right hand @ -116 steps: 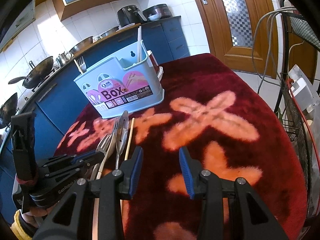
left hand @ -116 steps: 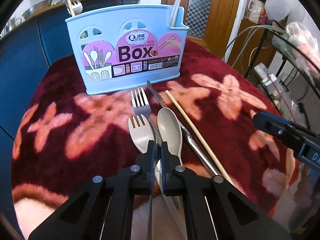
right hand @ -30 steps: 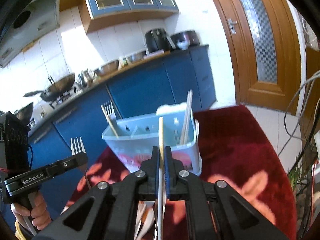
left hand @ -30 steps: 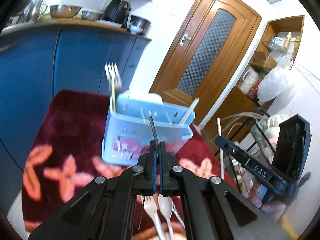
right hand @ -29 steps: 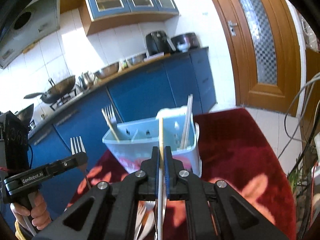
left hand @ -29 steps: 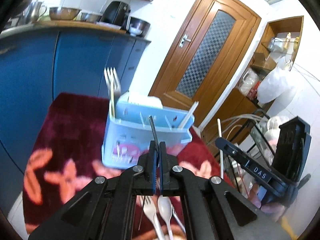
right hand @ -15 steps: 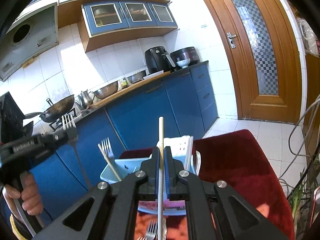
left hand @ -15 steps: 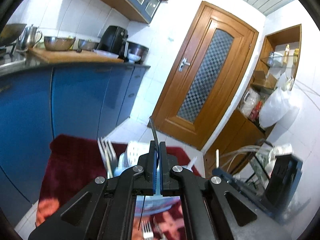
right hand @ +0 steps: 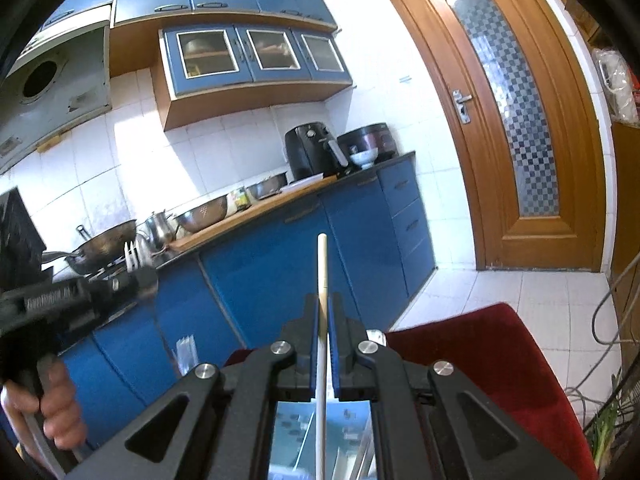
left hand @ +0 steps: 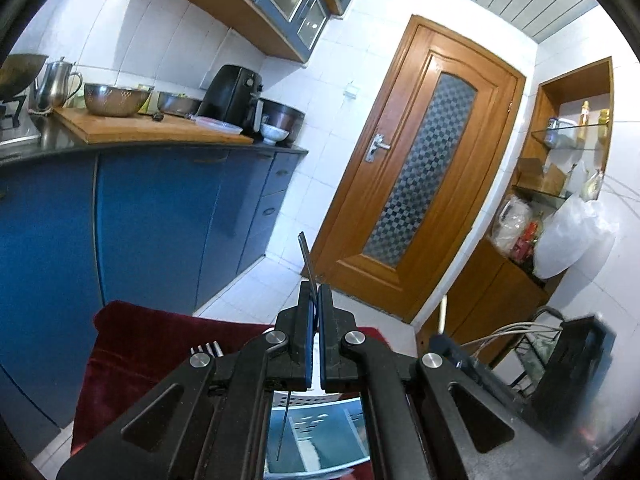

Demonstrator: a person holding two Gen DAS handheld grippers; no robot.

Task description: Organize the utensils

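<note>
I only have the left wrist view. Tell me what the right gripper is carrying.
Observer: The right gripper is shut on a pale wooden chopstick that sticks up out of its jaws.
Operator: My own utensil shows edge-on only. Name it.
Observer: It is a metal fork. The right wrist view shows its tines standing above the left gripper.
Operator: Report what lies under the chopstick.
Observer: The light blue utensil box shows through the right gripper's frame, with the chopstick's lower part running down in front of it.
</note>
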